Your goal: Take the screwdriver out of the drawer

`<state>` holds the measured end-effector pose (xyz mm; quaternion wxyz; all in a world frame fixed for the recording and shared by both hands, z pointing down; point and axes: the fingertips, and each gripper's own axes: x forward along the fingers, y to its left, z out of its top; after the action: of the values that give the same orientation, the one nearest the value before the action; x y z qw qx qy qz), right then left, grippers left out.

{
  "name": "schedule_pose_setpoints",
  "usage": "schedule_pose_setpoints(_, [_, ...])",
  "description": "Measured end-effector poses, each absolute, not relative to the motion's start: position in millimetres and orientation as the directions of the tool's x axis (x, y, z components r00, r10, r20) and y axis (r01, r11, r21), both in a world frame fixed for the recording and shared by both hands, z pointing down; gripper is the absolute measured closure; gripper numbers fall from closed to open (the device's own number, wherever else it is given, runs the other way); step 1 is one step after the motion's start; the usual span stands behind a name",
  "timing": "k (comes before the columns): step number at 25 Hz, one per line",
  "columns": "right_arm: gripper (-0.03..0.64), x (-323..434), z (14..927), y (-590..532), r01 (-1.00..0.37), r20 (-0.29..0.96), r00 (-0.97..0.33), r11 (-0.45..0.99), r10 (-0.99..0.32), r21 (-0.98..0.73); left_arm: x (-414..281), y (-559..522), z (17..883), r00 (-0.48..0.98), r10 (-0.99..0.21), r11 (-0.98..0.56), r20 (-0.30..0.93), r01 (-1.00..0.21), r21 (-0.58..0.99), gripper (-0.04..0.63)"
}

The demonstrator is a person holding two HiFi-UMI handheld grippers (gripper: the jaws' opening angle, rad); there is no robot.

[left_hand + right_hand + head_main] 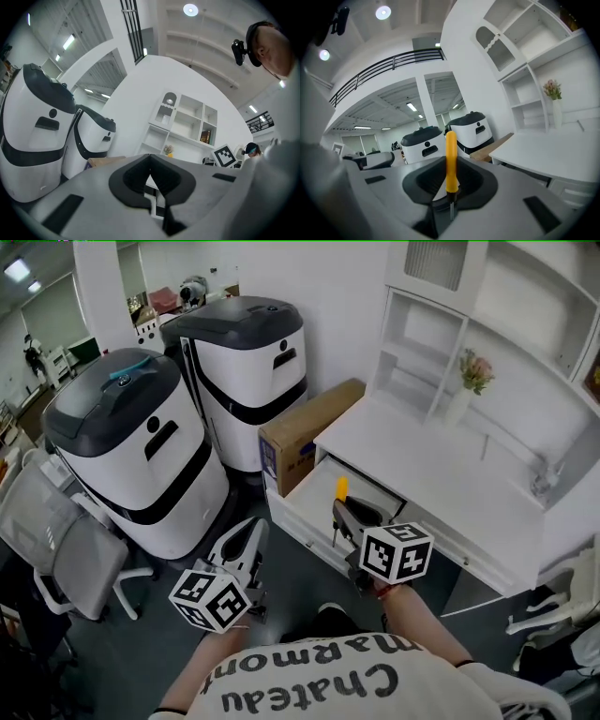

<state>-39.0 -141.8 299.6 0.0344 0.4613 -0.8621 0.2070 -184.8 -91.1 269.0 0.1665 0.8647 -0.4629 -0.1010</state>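
Observation:
My right gripper (345, 514) is shut on a screwdriver with a yellow handle (341, 488), held upright above the open white drawer (302, 501) of the desk. In the right gripper view the yellow handle (451, 159) stands up between the black pads, and the thin metal shaft (451, 209) points down below them. My left gripper (253, 531) hangs to the left of the drawer over the floor. Its fingertips meet in the left gripper view (150, 158) and nothing is between them.
The white desk (441, 474) carries shelves and a flower vase (472, 381). A cardboard box (305, 432) leans beside the drawer. Two white-and-black machines (141, 456) (248, 362) stand at the left, with a grey office chair (56, 540) nearer.

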Motion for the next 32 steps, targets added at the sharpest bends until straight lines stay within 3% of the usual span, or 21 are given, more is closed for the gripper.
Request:
schedule_pose_setpoints(14, [0.537,-80,308,-65,-0.820,0.254,-0.556,0.471,-0.792,-0.327,-201,-36,293,0.622,-0.783,-0.572,0.016,-0.729,0.377,0.572])
schedule_pose_setpoints(32, [0.537,-69,340,-51,-0.848,0.330,-0.515,0.415,-0.791,-0.330,-191,-27,315,0.661,-0.748,-0.583,0.059,-0.696,0.419,0.572])
